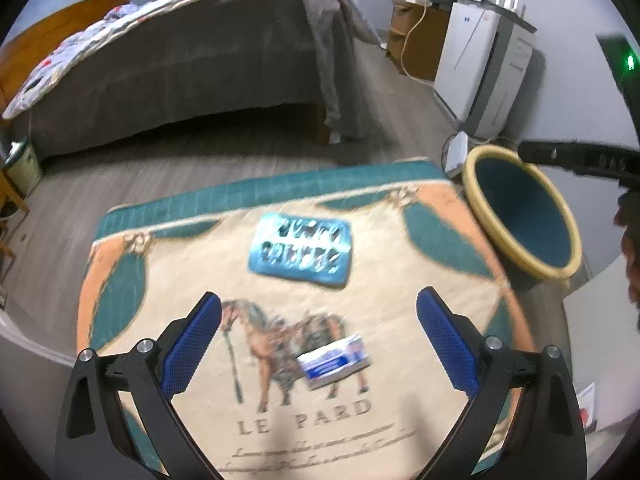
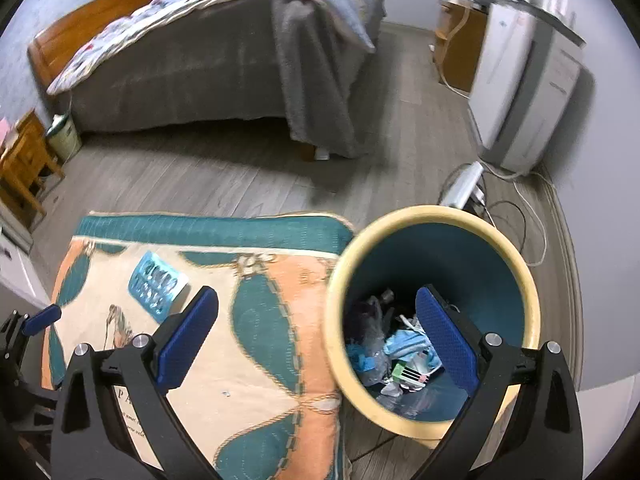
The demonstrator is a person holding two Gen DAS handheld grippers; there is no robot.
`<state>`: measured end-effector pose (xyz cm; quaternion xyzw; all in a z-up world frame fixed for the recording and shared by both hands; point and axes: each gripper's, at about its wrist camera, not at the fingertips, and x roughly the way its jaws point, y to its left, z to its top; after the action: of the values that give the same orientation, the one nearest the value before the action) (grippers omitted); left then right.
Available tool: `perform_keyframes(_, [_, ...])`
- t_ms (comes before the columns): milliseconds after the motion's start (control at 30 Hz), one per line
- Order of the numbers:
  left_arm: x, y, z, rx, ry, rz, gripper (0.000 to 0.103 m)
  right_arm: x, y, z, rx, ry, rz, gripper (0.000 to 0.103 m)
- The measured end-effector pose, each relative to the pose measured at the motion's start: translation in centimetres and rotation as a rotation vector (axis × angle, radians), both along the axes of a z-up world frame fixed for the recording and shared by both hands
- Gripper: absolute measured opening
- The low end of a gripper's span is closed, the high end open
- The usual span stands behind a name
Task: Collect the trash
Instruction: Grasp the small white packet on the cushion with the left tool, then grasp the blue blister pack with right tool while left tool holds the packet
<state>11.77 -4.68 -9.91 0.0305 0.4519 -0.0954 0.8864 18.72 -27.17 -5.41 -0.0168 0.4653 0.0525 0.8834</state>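
Hovering over a cloth-covered surface [image 1: 400, 240] printed with a brown horse, teal swags and the words "LE PARD", my left gripper [image 1: 319, 304] has its blue-padded jaws spread wide, with nothing between them. Ahead of the jaws, toward the far edge of the cloth, lies a shiny blue foil blister pack [image 1: 301, 251], flat and a little skewed. Nearer to me, between the two jaws in the left wrist view and lying on the horse's hindquarters, sits a small blue-and-white wrapper or carton [image 1: 335, 360]; motion blur keeps me from reading it. To the right of the cloth's corner stands a round bin with a cream-yellow rim and a dark teal inside [image 1: 524, 220], just beside the surface.

My right gripper [image 2: 317, 304] is likewise wide open and empty. Its left jaw hangs over the cloth [image 2: 224, 352], while its right jaw sits over the mouth of the bin [image 2: 436, 216]. From here the blister pack [image 2: 157, 289] shows at the left of the cloth, well apart from the bin. At the bottom of the bin lies a heap of rubbish [image 2: 400, 356]: crumpled pale blue stuff, clear plastic and a small green-and-white item, with the rest too jumbled to name.

Beyond the surface is grey wood-look floor [image 2: 224, 184], a bed with a grey cover [image 2: 192, 64] and a white appliance [image 2: 520, 80] against the right wall.
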Motion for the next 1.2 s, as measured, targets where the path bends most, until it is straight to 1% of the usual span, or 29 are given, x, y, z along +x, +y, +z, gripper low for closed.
perform_keyframes(233, [-0.3, -0.3, -3.8, 0.04, 0.068, -0.089, 0.096, 0.0, 2.1, -0.5, -0.031, 0.012, 0.044, 0.097])
perform_keyframes(333, [-0.2, -0.7, -5.0, 0.033, 0.092, -0.12, 0.095, 0.0, 2.4, -0.9, -0.04, 0.02, 0.049, 0.097])
perform_keyframes(400, [-0.2, -1.3, -5.6, 0.037, 0.1, -0.158, 0.093, 0.2, 2.6, -1.3, -0.051, 0.029, 0.055, 0.097])
perform_keyframes(467, [-0.1, -1.8, -6.3, 0.057, 0.113, -0.187, 0.085, 0.2, 2.9, -1.6, -0.063, 0.035, 0.062, 0.097])
perform_keyframes(533, [-0.1, -2.2, -6.9, 0.076, 0.129, -0.208, 0.083, 0.2, 3.2, -1.8, -0.071, 0.038, 0.071, 0.097])
perform_keyframes(600, [0.0, -2.3, -7.4, 0.072, 0.149, -0.222, 0.076, 0.2, 3.5, -1.9, -0.079, 0.039, 0.077, 0.097])
perform_keyframes(667, [0.0, -2.4, -8.0, 0.07, 0.174, -0.238, 0.066, 0.2, 3.8, -2.1, -0.085, 0.042, 0.086, 0.097])
perform_keyframes(700, [0.0, -2.4, -8.3, 0.077, 0.184, -0.247, 0.064, 0.3, 3.9, -2.1, -0.089, 0.044, 0.089, 0.097])
perform_keyframes(767, [-0.3, -2.5, -8.8, 0.096, 0.207, -0.27, 0.05, 0.3, 4.3, -2.3, -0.097, 0.046, 0.095, 0.097])
perform_keyframes(800, [-0.5, -2.6, -8.9, 0.109, 0.199, -0.276, 0.045, 0.3, 4.4, -2.3, -0.102, 0.047, 0.098, 0.097])
perform_keyframes(833, [-0.6, -2.6, -8.7, 0.113, 0.199, -0.286, 0.026, 0.4, 4.6, -2.4, -0.106, 0.05, 0.102, 0.097])
perform_keyframes(867, [-0.7, -2.6, -8.5, 0.123, 0.204, -0.283, 0.015, 0.4, 4.9, -2.3, -0.111, 0.049, 0.108, 0.097])
perform_keyframes(933, [-1.0, -2.4, -7.4, 0.115, 0.191, -0.267, 0.013, 0.5, 5.4, -2.0, -0.111, 0.036, 0.112, 0.097])
perform_keyframes(1000, [-1.3, -1.8, -6.0, 0.091, 0.177, -0.25, 0.013, 0.5, 5.8, -1.6, -0.08, 0.032, 0.109, 0.097])
perform_keyframes(1033, [-1.6, -1.6, -5.1, 0.095, 0.169, -0.244, 0.013, 0.5, 5.9, -1.6, -0.067, 0.032, 0.112, 0.097])
perform_keyframes(1100, [-2.0, -1.2, -3.3, 0.11, 0.147, -0.241, 0.013, 0.3, 6.7, -1.5, -0.05, 0.031, 0.129, 0.097])
perform_keyframes(1200, [-2.3, 0.1, 0.7, 0.103, 0.102, -0.22, 0.013, -0.1, 8.3, -1.9, -0.066, 0.033, 0.175, 0.097])
